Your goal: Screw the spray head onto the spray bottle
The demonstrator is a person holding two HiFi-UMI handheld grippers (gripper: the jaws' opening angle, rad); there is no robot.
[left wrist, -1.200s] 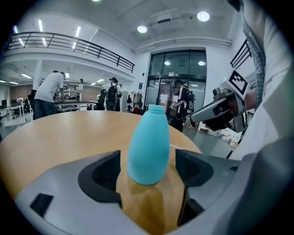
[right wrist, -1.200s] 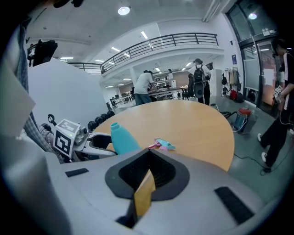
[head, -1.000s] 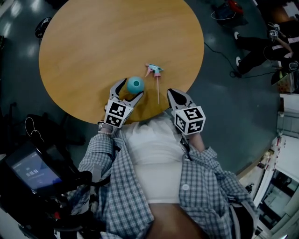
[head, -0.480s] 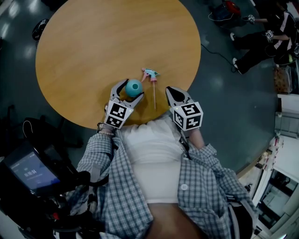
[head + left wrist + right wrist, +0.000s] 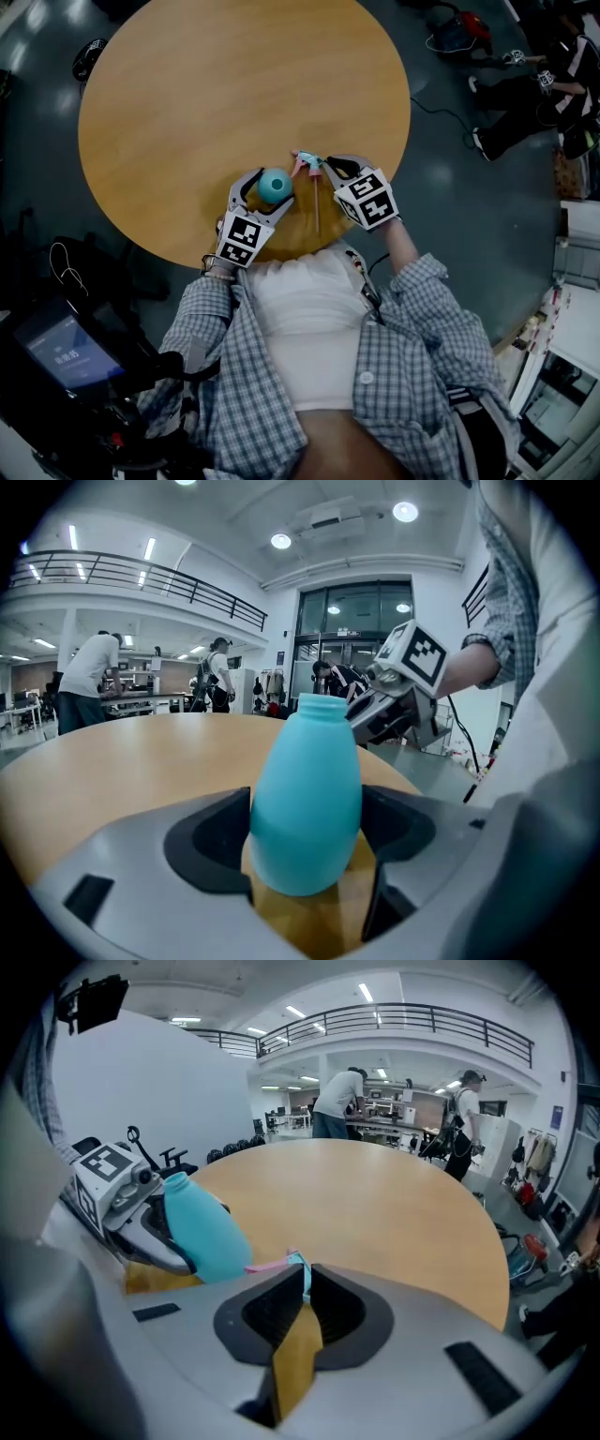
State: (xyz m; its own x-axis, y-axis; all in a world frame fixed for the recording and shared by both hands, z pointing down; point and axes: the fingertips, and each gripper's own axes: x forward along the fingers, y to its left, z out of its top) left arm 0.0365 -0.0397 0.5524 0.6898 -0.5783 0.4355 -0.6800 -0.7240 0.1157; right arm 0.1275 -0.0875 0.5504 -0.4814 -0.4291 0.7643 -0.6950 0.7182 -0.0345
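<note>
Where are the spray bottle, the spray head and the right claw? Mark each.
spray bottle (image 5: 274,185), head view, top of its body
spray head (image 5: 307,165), head view, its pink-and-teal top
right claw (image 5: 306,1290), right gripper view, where its tips meet

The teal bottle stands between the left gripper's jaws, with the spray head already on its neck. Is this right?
No. The spray head lies on the table beside the teal bottle, as the head view shows; the left gripper view shows its neck bare.

R gripper (image 5: 329,167) fwd from near table (image 5: 187,94) edge (prev. by the torso) to spray head (image 5: 307,164), tips beside it.
</note>
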